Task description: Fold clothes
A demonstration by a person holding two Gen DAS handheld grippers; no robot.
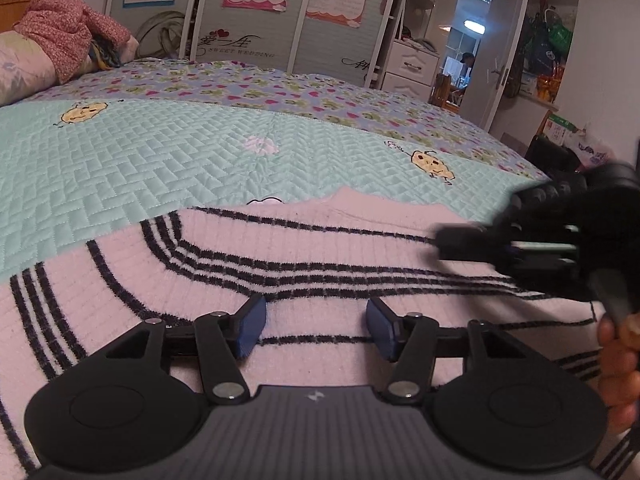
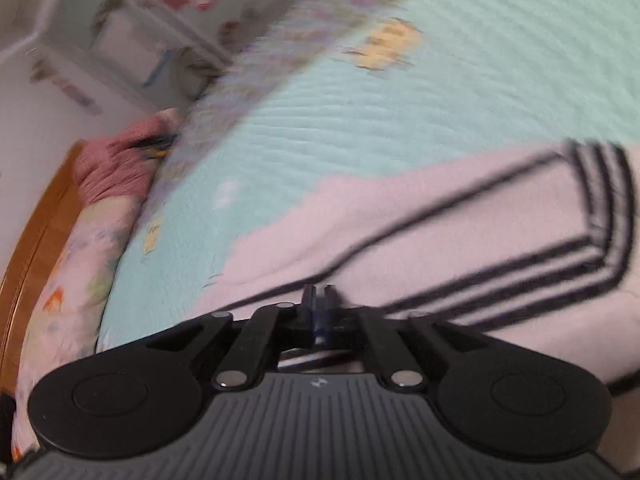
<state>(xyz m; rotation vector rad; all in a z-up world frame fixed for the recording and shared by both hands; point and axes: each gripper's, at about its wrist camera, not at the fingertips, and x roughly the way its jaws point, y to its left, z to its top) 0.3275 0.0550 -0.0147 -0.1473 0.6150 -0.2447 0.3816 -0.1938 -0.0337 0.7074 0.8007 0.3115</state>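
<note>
left wrist: wardrobe (image 1: pixel 256 12) sharp | right wrist: headboard (image 2: pixel 36 236), blurred

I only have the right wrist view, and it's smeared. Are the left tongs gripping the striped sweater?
Observer: No. The left tongs are open, with their pads apart above the pink striped sweater and no fabric pinched.
Operator: How does the sweater lie on that side?
Observer: It is spread flat on the quilted bed cover, and its dark stripes curve away to the left.
Operator: Where do my right tongs show from there?
Observer: They are at the right edge of the left wrist view. The right tongs are shut and low over the sweater. I cannot tell whether they pinch any fabric.
</note>
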